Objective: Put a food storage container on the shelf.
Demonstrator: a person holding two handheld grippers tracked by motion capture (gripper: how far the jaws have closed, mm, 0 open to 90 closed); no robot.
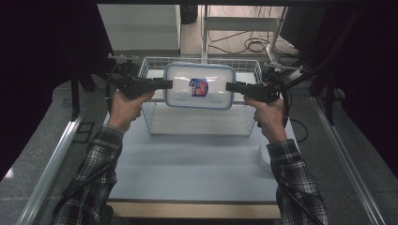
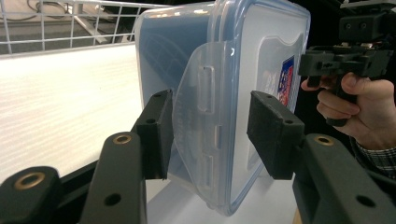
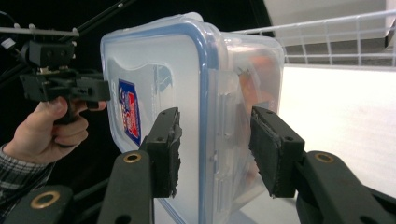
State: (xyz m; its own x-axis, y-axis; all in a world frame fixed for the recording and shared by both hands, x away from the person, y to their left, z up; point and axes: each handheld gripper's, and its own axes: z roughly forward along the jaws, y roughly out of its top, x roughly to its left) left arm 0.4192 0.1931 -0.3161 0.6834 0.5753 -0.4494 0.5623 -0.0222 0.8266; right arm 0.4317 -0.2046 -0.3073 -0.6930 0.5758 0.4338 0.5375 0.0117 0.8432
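A clear plastic container (image 1: 199, 86) with a blue-rimmed lid and a red-and-blue label hangs level over a white wire basket (image 1: 197, 123). My left gripper (image 1: 169, 84) is shut on its left end and my right gripper (image 1: 230, 86) on its right end. In the left gripper view the pads of the left gripper (image 2: 215, 135) press the container (image 2: 219, 70) across its side clip, and the right gripper (image 2: 345, 60) shows beyond. In the right gripper view the right gripper (image 3: 215, 149) clamps the container (image 3: 187, 70) at lid and wall. Something orange shows dimly inside it.
The basket stands at the back of a white table (image 1: 187, 173). A white round object (image 1: 265, 159) sits at the table's right edge beside the right sleeve. A white box (image 1: 141, 28) and cables (image 1: 253, 44) lie behind the table. Metal rails run along both sides.
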